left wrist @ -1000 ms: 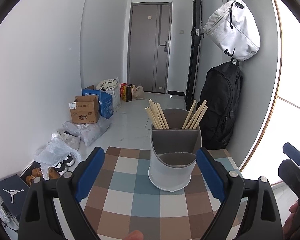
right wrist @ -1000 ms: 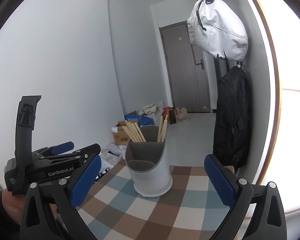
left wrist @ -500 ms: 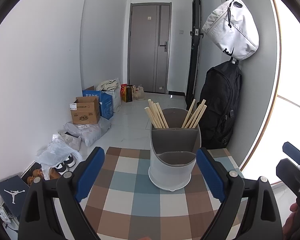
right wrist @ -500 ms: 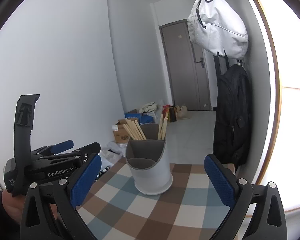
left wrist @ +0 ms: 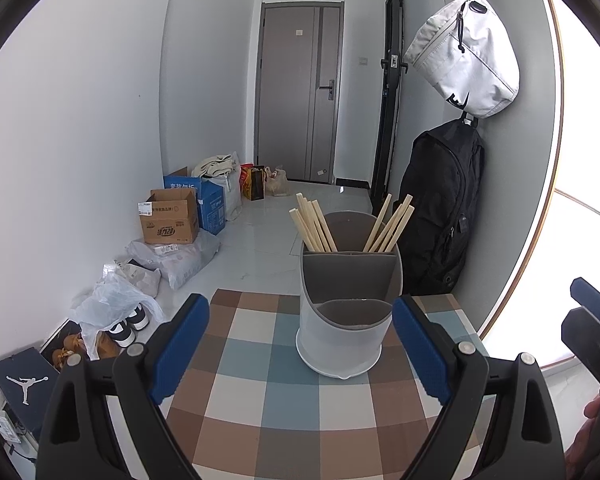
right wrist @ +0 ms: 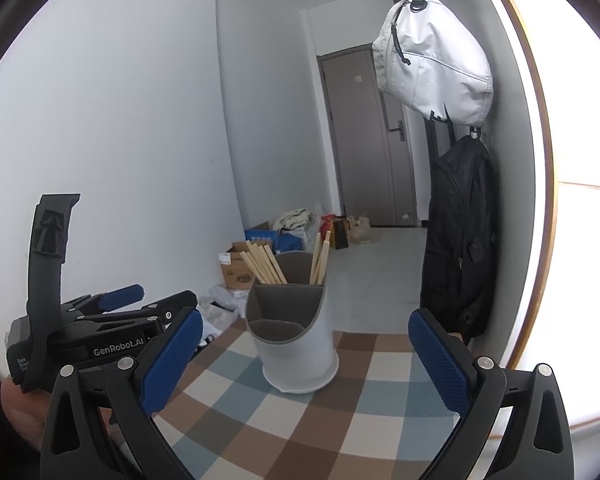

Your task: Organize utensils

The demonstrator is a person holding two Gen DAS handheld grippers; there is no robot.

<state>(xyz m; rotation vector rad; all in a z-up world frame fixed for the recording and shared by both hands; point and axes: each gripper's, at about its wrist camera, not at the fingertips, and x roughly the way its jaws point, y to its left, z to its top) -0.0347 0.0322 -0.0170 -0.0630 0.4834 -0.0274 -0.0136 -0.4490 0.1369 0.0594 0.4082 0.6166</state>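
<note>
One utensil holder (left wrist: 350,312) is standing on the checked table (left wrist: 260,400), two rear compartments holding chopsticks (left wrist: 314,224), roughly five left, four right. Two grippers, left gripper (left wrist: 300,354) and right gripper (right wrist: 306,360), are hovering before the holder, both gaping wide, gripping nothing.

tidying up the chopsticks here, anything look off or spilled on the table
Nothing stands out. The utensil holder stands upright on the checked tablecloth, with the chopsticks in two leaning bunches in its back compartments. The front compartment looks empty. Both the left gripper and the right gripper are open and hold nothing.
</note>
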